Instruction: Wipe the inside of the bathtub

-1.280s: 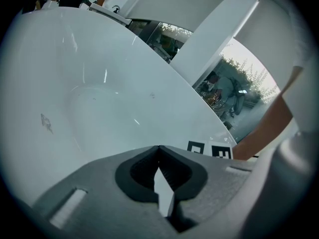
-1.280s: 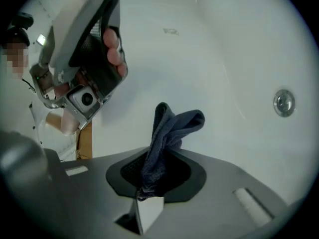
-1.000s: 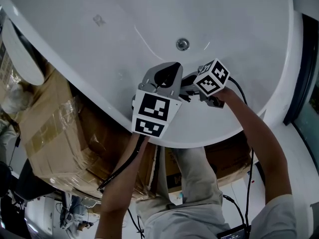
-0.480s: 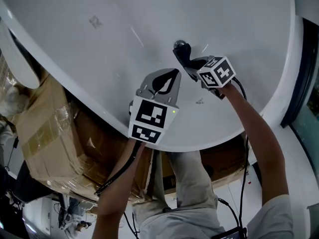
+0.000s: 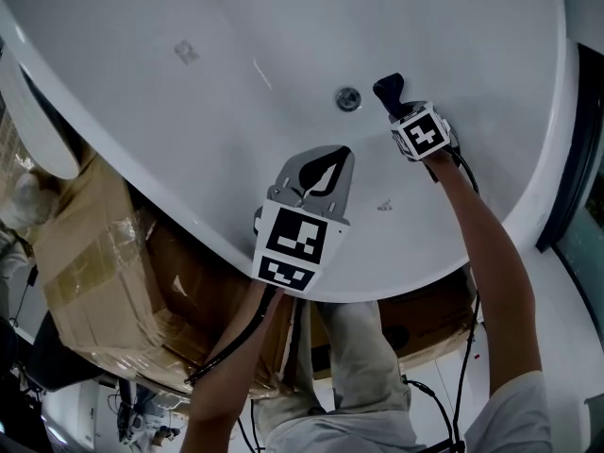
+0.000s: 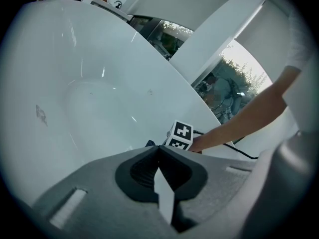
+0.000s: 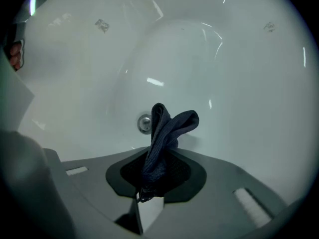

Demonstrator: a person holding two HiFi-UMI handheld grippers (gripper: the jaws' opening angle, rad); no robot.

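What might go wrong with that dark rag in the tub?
The dark cloth sticks out of the right gripper as a narrow bunch, pinched at one end, so it might slip free when pressed on the bathtub. With so little cloth showing, the hard jaws might scrape the wall. The drain sits close by, and the cloth might snag on it.

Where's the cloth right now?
The dark cloth is pinched in the right gripper, inside the bathtub, just right of the metal drain in both the head view and the right gripper view.
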